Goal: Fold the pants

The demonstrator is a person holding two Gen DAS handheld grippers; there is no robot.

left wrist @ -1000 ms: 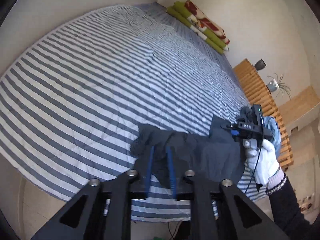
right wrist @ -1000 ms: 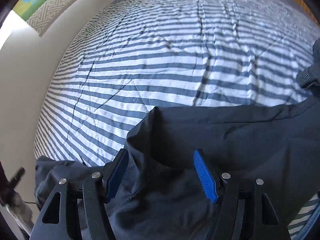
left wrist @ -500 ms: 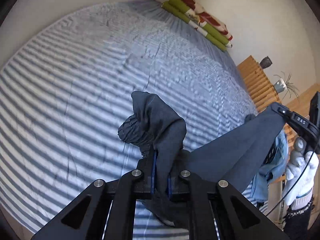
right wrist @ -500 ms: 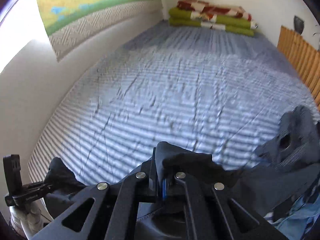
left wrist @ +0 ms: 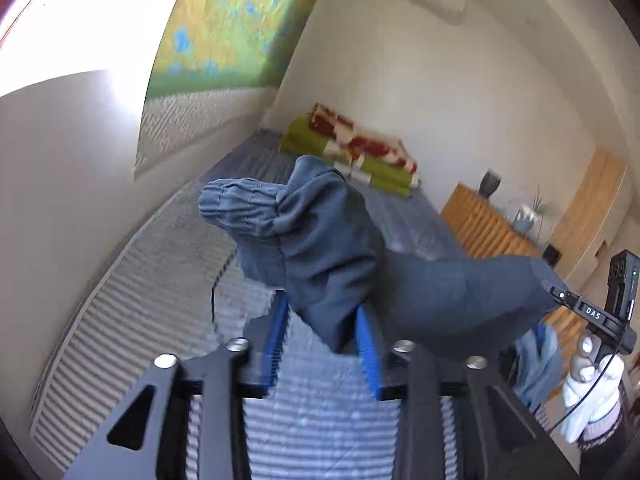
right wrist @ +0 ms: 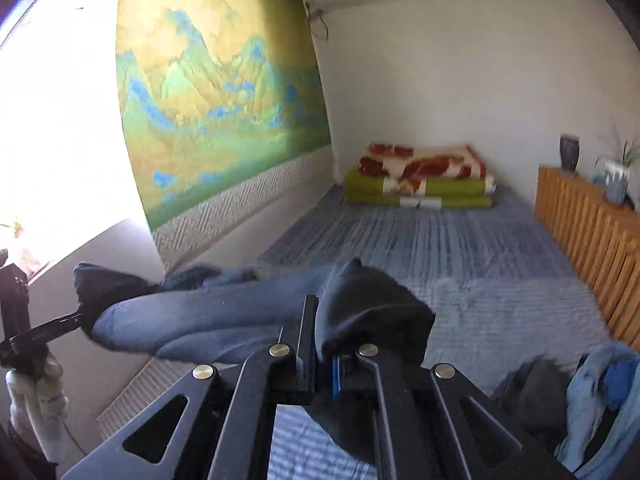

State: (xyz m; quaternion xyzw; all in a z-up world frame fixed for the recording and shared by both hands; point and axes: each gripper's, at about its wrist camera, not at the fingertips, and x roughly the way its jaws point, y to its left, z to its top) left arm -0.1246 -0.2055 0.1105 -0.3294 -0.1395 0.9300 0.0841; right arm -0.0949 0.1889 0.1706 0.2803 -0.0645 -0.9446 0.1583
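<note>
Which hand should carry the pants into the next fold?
Right: the right tool pinches the pants, its jaws just eased slightly open. The left tool has just opened its jaws, cloth loose between them.

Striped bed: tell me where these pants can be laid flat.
Free: the striped bed from the folded blankets at the far wall down to the grippers, between mural wall and wooden cabinet. Crowded: the near right corner, where a clothes pile lies.
</note>
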